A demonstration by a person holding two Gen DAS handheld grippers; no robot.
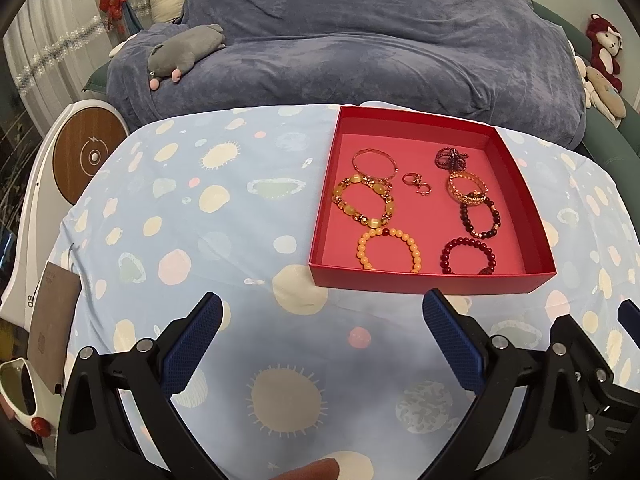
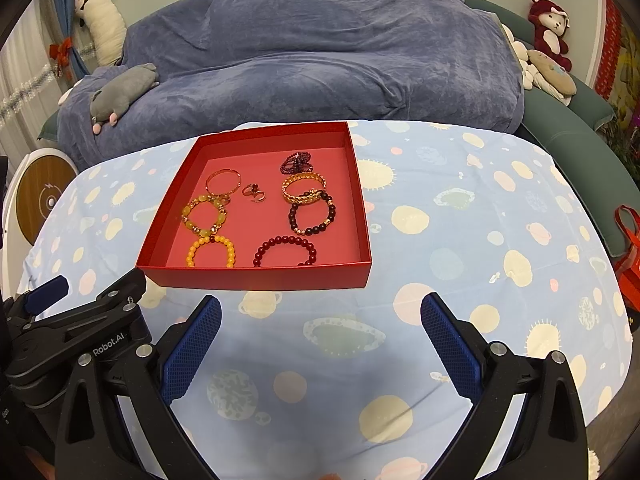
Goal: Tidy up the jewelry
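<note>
Both the left tool [image 1: 322,334] and the right tool [image 2: 320,334] hung wide and empty above the counter [image 2: 460,248], short of the red tray [image 2: 256,275]. All the jewelry lay inside it, sorted into golden and dark columns. Any further tidying likely called for a slow descent over the near wall and a narrow pinch on one bead strand, sparing its neighbours.

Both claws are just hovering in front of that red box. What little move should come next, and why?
Probably ease the right gripper forward over the red box: both grippers are open and empty, short of its near wall, and the dark red bracelet lies nearest.
</note>
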